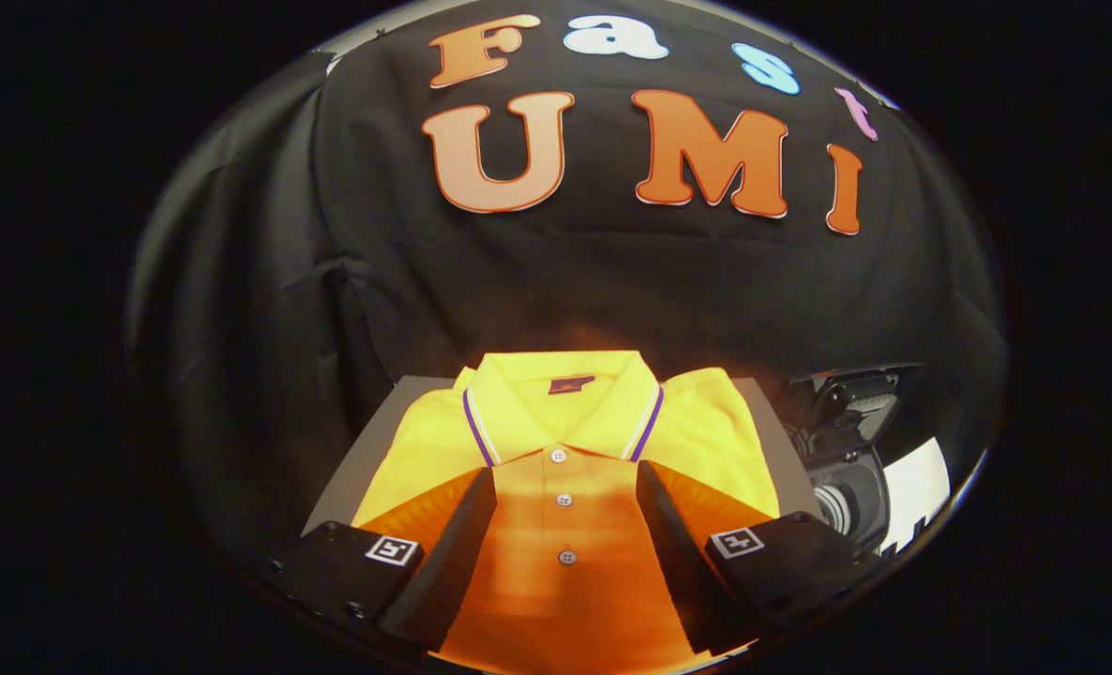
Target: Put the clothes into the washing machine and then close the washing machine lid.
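Between the wide-spread claw fingers lies the folded yellow polo shirt.

claw | two blocky housings | square fiducial tags | small screws

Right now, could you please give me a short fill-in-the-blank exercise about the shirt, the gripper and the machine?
1. The folded polo shirt is mainly ____ in colour.
2. The gripper fingers are spread ____ over the shirt.
3. Down the shirt's placket, ____ buttons are visible.
4. The washing machine stands to the shirt's ____.

Missing words: yellow; open; three; right
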Demonstrator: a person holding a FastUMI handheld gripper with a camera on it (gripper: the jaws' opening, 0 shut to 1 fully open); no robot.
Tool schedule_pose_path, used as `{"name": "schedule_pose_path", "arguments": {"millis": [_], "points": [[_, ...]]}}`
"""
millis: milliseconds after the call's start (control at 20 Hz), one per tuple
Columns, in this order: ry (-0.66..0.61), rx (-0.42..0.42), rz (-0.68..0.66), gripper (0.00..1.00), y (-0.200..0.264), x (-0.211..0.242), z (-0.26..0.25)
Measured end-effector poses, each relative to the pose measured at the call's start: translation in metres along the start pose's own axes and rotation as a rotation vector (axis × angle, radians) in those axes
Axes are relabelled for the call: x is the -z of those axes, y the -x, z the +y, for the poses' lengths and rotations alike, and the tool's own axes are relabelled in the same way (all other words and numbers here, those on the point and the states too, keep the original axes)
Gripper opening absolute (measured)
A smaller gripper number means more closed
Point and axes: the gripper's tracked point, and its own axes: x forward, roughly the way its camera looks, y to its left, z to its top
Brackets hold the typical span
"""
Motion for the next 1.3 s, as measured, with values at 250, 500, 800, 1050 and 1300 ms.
{"name": "schedule_pose_path", "arguments": {"millis": [250,500,800,1050,1300], "points": [[-0.008,0.029,0.085,0.97,-0.012,0.017,-0.003],[0.066,0.051,0.150,0.97,-0.008,0.023,-0.003],[0.067,0.057,0.165,0.95,-0.008,0.021,-0.003],[0.070,0.066,0.217,0.80,-0.008,0.021,-0.004],[0.108,0.067,0.241,0.58,-0.009,0.020,-0.001]]}}
